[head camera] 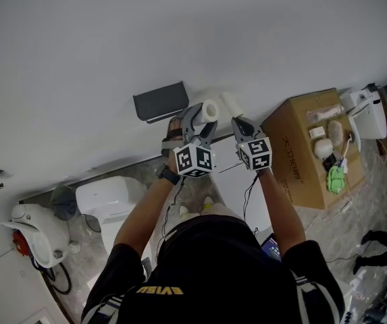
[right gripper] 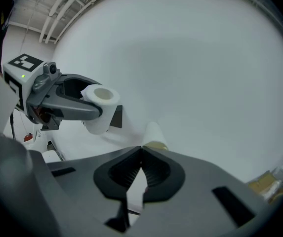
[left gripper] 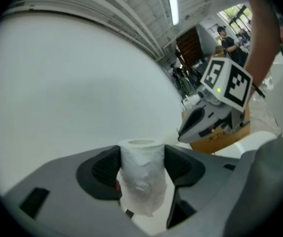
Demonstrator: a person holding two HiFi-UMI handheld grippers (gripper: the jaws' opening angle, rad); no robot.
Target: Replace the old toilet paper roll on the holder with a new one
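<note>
Roll (left gripper: pixel 141 177) is clamped between the pads of the left gripper (head camera: pixel 202 121), upright in the jaws with its core hole up. It is held just off the wall and just right of the holder.

Largest first:
- **Wall** (head camera: pixel 179 39): white; most of the head view is taken up by it.
- **Box** (head camera: pixel 301 160): cardboard, set on the floor at right. Small items are laid on top, too small to be named.
- **Toilet** (head camera: pixel 109 198): seen lower left.
- **Holder** (head camera: pixel 161 101): dark grey, fixed on the wall. No roll is seen on it, though its underside is not clearly shown.
- **Right gripper** (right gripper: pixel 141 149): fully closed, jaws met at the tips, held beside the left one.
- **Slim roll** (right gripper: pixel 154 135): white with a brownish end, seen right at those tips, toward the wall. Whether it is pinched by them or only lies beyond cannot be told.

Progress, as judged:
- The old roll is taken to be off the holder; the slim roll is probably it.
- The new roll is taken to be the one in the left grip. It is picked up but not yet mounted.
- Left to do: the roll is to be slid onto the holder and released, and the slim roll is to be put aside.
- The task is rated roughly halfway.
</note>
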